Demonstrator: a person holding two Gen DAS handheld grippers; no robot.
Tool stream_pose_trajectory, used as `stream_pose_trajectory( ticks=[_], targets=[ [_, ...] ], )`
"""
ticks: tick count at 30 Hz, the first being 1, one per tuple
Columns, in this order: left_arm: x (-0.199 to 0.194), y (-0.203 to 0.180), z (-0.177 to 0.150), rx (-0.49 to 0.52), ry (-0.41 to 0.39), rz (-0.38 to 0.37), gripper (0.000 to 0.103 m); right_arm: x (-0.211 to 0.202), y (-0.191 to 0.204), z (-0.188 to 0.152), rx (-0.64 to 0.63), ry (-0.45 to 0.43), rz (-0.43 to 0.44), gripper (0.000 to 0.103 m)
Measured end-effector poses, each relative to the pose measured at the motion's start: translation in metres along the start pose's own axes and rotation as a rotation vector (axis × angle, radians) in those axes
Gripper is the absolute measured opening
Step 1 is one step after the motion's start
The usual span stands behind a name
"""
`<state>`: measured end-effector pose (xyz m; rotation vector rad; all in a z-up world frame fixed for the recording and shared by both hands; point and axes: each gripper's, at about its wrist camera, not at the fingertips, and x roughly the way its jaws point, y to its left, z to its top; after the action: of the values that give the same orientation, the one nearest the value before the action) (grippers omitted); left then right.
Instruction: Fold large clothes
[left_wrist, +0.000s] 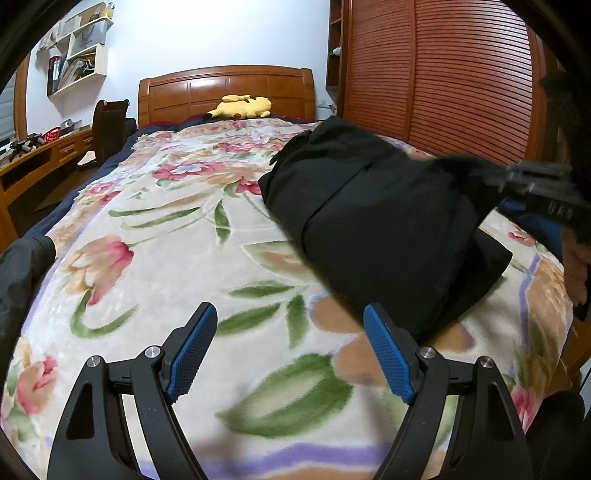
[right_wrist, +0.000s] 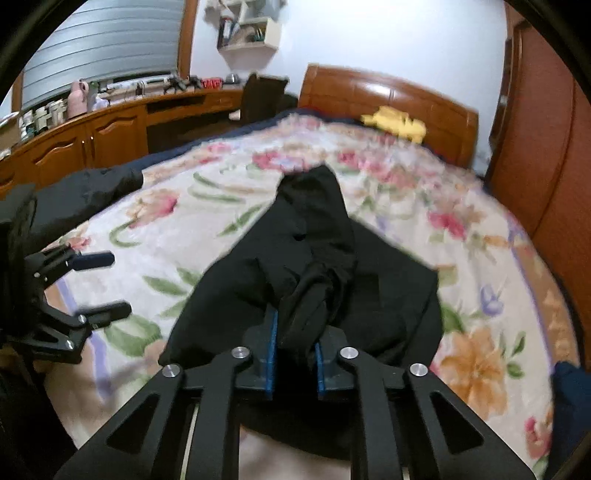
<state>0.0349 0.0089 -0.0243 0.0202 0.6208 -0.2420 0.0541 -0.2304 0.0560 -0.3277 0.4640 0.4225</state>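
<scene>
Right tongs (right_wrist: 293, 338) are pinching a bunched fold of the black garment (right_wrist: 314, 258), which lies partly folded on the floral blanket (left_wrist: 166, 229) near the bed's right edge. Left tongs (left_wrist: 290, 314) are spread wide with nothing between them, hovering over the blanket beside the garment.

Your left gripper (left_wrist: 290, 325) and right gripper (right_wrist: 293, 347): black slotted linkage arms, silver pivot screws, blue knurled pads (left_wrist: 192, 347). Sleeve (right_wrist: 85, 195) black.
</scene>
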Motion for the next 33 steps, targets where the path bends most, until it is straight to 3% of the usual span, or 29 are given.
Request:
stream_pose_trajectory(
  ticks=[5, 9, 12, 16, 18, 23, 25, 29, 30, 32, 33],
  targets=[
    [0.001, -0.001, 0.0, 0.001, 0.006, -0.01, 0.082, -0.028, -0.018, -0.001, 0.025, -0.067, -0.13, 0.011],
    [0.001, -0.004, 0.001, 0.01, 0.004, -0.022, 0.082, -0.016, -0.058, -0.032, 0.118, 0.034, -0.215, 0.011],
    [-0.001, -0.005, 0.001, 0.014, 0.001, -0.031, 0.082, 0.006, -0.079, -0.062, 0.173, 0.156, -0.207, 0.011],
    [-0.001, -0.003, 0.001, 0.006, -0.001, -0.037, 0.082, 0.005, -0.082, -0.065, 0.213, 0.155, -0.165, 0.011],
    [-0.002, -0.002, 0.002, 0.003, -0.002, -0.039, 0.082, 0.002, -0.08, -0.056, 0.206, 0.151, -0.183, 0.019],
    [-0.003, -0.001, 0.001, 0.004, -0.004, -0.036, 0.082, -0.031, -0.066, -0.035, 0.178, 0.052, -0.245, 0.065],
    [-0.002, 0.0, 0.001, 0.002, -0.002, -0.033, 0.082, -0.041, -0.061, -0.025, 0.171, 0.005, -0.244, 0.072],
    [-0.002, 0.001, 0.001, 0.004, -0.002, -0.033, 0.082, -0.041, -0.044, -0.014, 0.124, -0.048, -0.181, 0.07],
    [-0.002, 0.001, 0.001, 0.004, -0.002, -0.033, 0.082, -0.036, -0.041, -0.012, 0.105, -0.048, -0.166, 0.062],
    [-0.002, 0.0, 0.001, 0.004, -0.002, -0.033, 0.082, -0.021, -0.038, -0.011, 0.079, -0.016, -0.139, 0.026],
    [-0.002, 0.001, 0.0, 0.006, -0.001, -0.032, 0.082, -0.014, -0.037, -0.011, 0.071, 0.008, -0.136, 0.019]
  ],
)
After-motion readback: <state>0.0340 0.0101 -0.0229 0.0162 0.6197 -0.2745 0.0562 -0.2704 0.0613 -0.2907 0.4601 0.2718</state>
